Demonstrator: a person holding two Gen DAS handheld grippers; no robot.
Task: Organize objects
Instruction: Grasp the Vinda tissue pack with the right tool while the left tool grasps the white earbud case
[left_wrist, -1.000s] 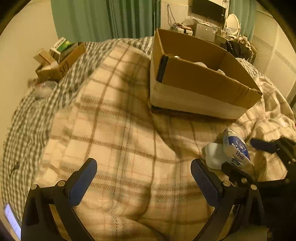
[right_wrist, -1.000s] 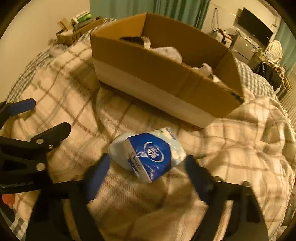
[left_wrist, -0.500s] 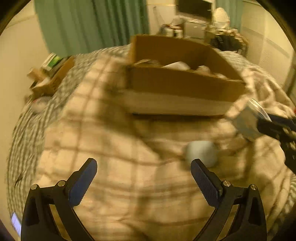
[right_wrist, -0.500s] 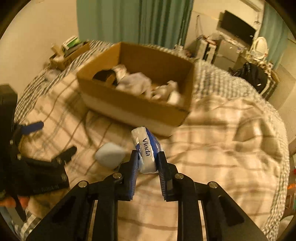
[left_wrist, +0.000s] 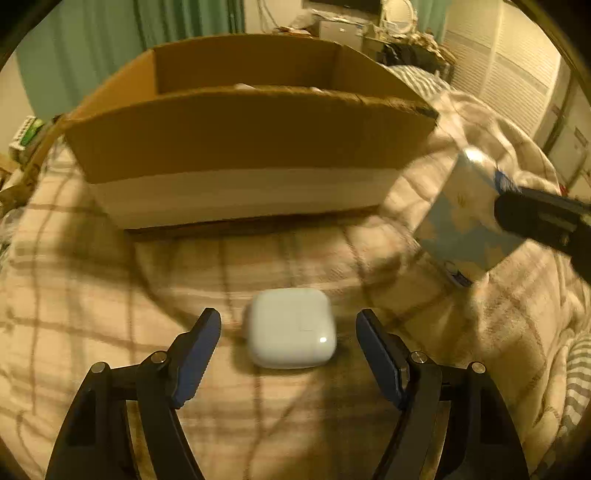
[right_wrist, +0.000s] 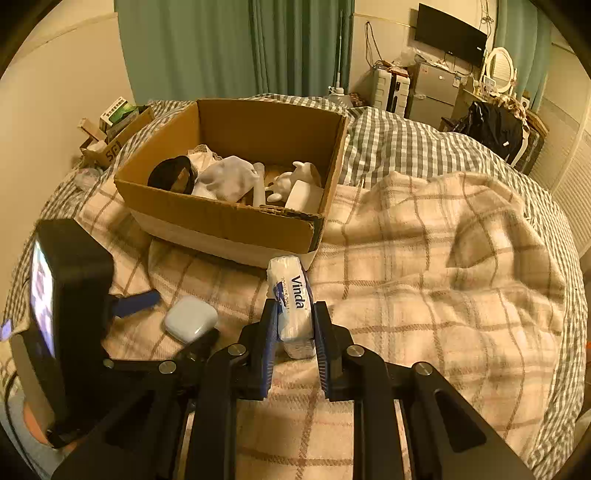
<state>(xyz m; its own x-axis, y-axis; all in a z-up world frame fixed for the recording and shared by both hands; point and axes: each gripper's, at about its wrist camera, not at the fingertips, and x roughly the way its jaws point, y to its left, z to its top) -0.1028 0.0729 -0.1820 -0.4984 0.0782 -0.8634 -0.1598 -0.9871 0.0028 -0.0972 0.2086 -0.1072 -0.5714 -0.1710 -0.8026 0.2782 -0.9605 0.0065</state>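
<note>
Tissue pack (right_wrist: 293, 301) pinched in right claw (right_wrist: 294, 345), long axis toward twelve o'clock at cardboard box (right_wrist: 236, 218), left claw (left_wrist: 288, 341) spread around white earbud case (left_wrist: 291, 328) on bed blanket (right_wrist: 424, 266)

Right gripper (right_wrist: 294, 325) clamped on Vinda tissue pack (right_wrist: 291, 299)
Held upright above plaid blanket (right_wrist: 424, 266), just before cardboard box (right_wrist: 221, 218); white earbud case (right_wrist: 190, 319) lying left, between left gripper's fingers (right_wrist: 135, 301)

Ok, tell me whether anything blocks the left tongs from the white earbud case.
Nothing visible does. The open left tongs sit either side of the small white rounded earbud case on the plaid blanket, gaps bare on both sides.
</note>
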